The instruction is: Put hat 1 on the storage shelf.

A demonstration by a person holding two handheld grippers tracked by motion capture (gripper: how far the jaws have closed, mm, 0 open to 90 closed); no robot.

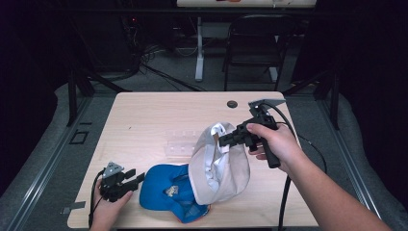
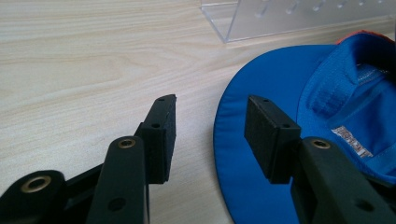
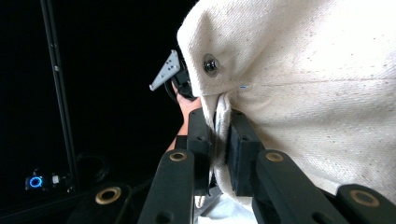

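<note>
Two caps are out here, one blue and one cream. The blue cap (image 2: 280, 84) lies upside down on the tabletop (image 1: 144, 120), and a small white label (image 2: 350, 140) is sewn inside it; there is printing on it, but it is too small and blurred to read. A strip of orange shows at the far edge of this cap in the left gripper view. No brand or lettering can be made out on either cap.

The left gripper (image 2: 210, 135) rests low over the tabletop with its jaws apart and nothing between them. The curved edge of the blue cap's brim lies just beyond the gap between them and passes under one jaw, while bare wood lies under the other.

The right gripper (image 3: 219, 149) is held up off the tabletop, its jaws clamped together on a fold of the cream cap (image 3: 317, 93) at its rim. The cap hangs from those jaws, its white lining turned toward the camera in the high view. One metal eyelet (image 3: 210, 64) sits in the cloth just above the jaw tips.

One clear plastic stand (image 2: 299, 18) lies on the tabletop beyond the left jaws, past the blue brim.
</note>
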